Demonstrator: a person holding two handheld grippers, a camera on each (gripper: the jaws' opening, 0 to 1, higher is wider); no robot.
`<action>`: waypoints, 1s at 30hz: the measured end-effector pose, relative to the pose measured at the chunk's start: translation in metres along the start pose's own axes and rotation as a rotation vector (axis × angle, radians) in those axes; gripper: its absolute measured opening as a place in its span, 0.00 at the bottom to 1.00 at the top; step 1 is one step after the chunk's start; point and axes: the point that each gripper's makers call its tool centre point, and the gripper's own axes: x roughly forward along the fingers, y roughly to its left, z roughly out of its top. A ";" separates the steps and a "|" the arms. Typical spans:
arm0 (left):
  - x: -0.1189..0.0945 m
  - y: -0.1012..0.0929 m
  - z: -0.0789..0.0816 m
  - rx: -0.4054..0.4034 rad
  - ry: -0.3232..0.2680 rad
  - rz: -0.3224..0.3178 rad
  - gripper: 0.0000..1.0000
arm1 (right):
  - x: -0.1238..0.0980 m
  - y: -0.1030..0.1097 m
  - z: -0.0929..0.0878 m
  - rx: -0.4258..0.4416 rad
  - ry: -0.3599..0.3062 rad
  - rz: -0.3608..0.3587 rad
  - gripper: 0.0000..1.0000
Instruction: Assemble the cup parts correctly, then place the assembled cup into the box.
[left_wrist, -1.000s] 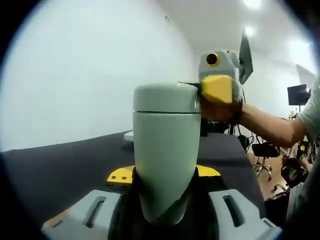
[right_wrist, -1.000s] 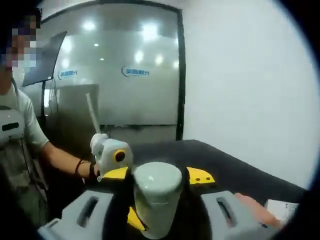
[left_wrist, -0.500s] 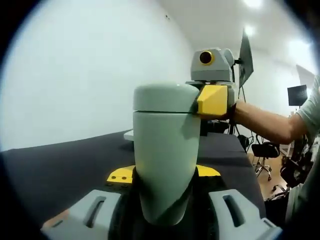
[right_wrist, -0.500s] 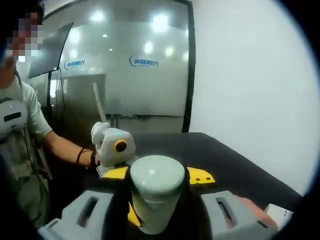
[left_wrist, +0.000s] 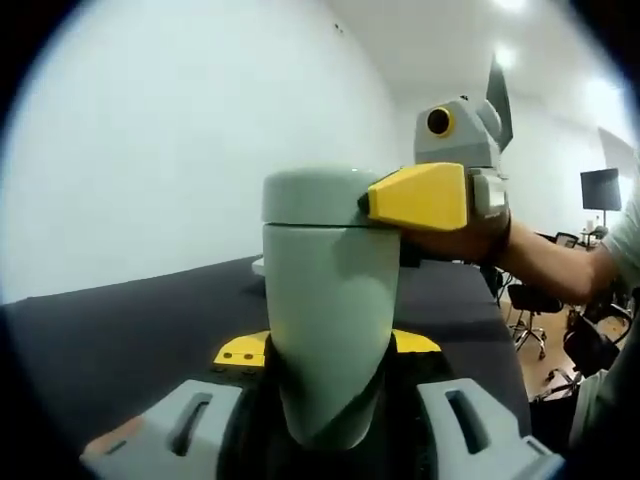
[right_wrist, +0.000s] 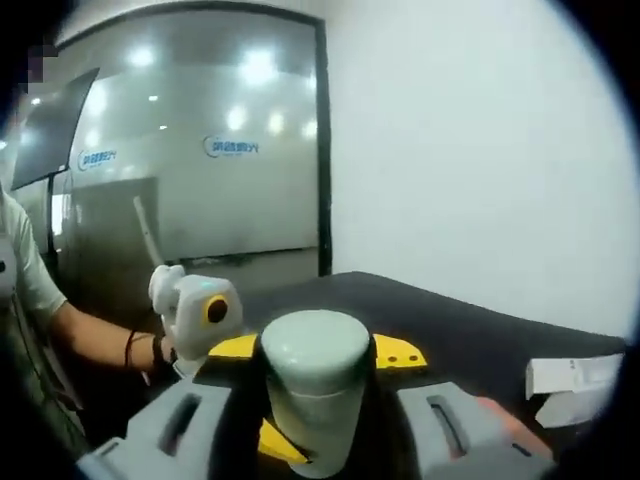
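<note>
A pale green cup (left_wrist: 330, 320) with its lid (left_wrist: 320, 195) on top stands upright between the jaws of my left gripper (left_wrist: 328, 346), which is shut on the cup's body. My right gripper (left_wrist: 425, 195) comes in from the right in the left gripper view, with a yellow jaw pressed against the lid's side. In the right gripper view the lid (right_wrist: 312, 345) sits between the yellow jaws of my right gripper (right_wrist: 315, 352), shut on it. The left gripper (right_wrist: 198, 312), held by a hand, shows to the left behind the cup.
A black table (left_wrist: 120, 330) runs under both grippers, with a white wall behind. A white box (right_wrist: 570, 385) lies on the table at the right. A small white object (left_wrist: 258, 266) peeks from behind the cup. Chairs and studio gear (left_wrist: 530, 300) stand beyond the table's end.
The right gripper has come closer and lower against the lid, its yellow jaw now larger in the left gripper view. The right gripper view has swung, bringing the white box into sight.
</note>
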 end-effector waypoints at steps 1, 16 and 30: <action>0.000 0.000 0.000 0.000 0.002 0.001 0.38 | 0.000 0.001 0.000 -0.014 0.002 -0.015 0.36; -0.004 0.001 -0.009 -0.003 -0.007 -0.038 0.43 | -0.025 -0.014 0.002 -0.049 -0.029 0.000 0.54; -0.048 0.052 -0.013 -0.193 -0.166 0.003 0.39 | -0.100 -0.181 -0.031 -0.641 0.657 -0.121 0.61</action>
